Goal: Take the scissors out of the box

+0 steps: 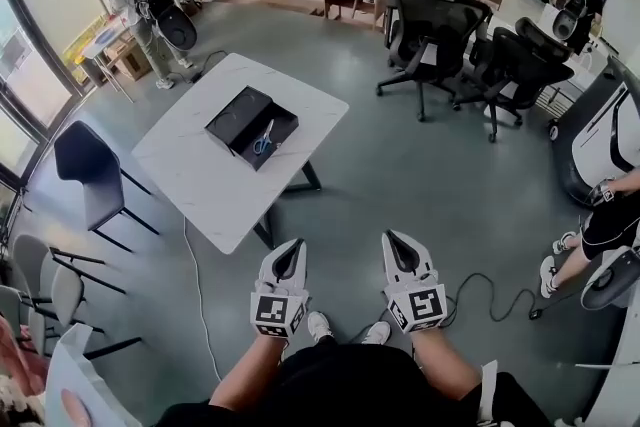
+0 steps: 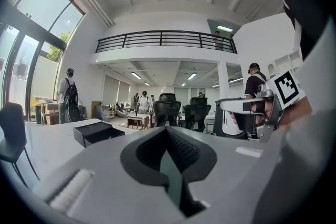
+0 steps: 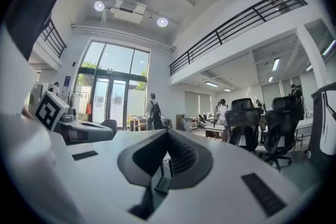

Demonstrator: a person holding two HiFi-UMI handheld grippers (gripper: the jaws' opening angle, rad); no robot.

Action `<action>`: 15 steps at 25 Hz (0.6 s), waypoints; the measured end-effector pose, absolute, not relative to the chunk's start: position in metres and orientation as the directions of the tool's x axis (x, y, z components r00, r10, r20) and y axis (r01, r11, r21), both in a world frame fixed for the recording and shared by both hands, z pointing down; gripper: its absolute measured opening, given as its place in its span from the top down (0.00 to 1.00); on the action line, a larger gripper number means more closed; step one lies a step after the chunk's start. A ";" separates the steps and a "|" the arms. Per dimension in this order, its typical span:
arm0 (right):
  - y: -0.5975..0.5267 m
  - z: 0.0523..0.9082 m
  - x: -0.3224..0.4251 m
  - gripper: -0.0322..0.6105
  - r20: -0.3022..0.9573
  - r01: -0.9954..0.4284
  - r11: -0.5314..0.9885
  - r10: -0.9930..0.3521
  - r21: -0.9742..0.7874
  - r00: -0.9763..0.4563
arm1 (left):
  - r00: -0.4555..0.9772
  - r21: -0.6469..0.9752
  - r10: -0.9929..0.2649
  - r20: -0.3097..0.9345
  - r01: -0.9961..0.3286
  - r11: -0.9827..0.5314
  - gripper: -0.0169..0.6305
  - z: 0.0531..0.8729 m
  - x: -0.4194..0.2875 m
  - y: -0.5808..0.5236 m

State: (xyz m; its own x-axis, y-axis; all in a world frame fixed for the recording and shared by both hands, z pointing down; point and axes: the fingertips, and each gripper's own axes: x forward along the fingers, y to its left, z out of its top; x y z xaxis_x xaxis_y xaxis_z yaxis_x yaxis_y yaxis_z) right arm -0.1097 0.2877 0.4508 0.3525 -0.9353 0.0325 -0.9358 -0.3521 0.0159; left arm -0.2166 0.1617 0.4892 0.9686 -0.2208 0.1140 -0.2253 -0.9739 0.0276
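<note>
With left gripper (image 1: 295, 246) and right gripper (image 1: 390, 241) closed and empty, we step toward eleven o'clock, open over the box (image 1: 284, 119), and probably pinch the scissors (image 1: 264, 140) by their handles.

A large open-plan office: black swivel chairs (image 1: 430, 25), a white table (image 1: 215, 170), a mezzanine railing (image 2: 163, 39), tall windows (image 3: 113, 86).

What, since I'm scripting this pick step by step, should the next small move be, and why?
Probably step toward the table and bring a gripper up to the box. The scissors lie in the open box, well ahead of both grippers. The left gripper and right gripper are shut and empty.
</note>
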 end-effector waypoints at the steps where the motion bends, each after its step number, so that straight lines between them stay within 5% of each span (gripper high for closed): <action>1: 0.285 0.450 -0.113 0.94 0.030 -0.935 -0.355 -0.934 0.014 0.355 | 0.969 0.031 -0.217 0.115 -0.222 -0.975 0.96 0.490 -0.220 0.160; 15: 0.248 0.461 -0.161 0.94 0.090 -0.947 -0.321 -0.943 0.019 0.321 | 0.976 0.065 -0.178 0.123 -0.187 -0.980 0.96 0.502 -0.254 0.132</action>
